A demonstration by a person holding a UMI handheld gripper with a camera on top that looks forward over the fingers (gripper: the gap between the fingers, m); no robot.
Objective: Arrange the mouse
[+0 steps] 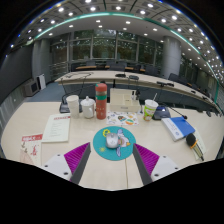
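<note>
A small grey-white mouse [116, 141] lies on a round teal mat [102, 150] on the light table, just ahead of my fingers and midway between them. My gripper [112, 162] stands open, its two magenta pads [76, 154] spread wide at either side of the mat. Nothing is between the fingers; the mouse lies beyond their tips and touches neither.
Beyond the mat stand a red-capped canister [101, 101], white cups [87, 107], a dark cup [72, 104] and a green-lidded cup [150, 108]. Papers [55, 128] lie to the left, a blue booklet [181, 127] to the right. Office desks and chairs fill the background.
</note>
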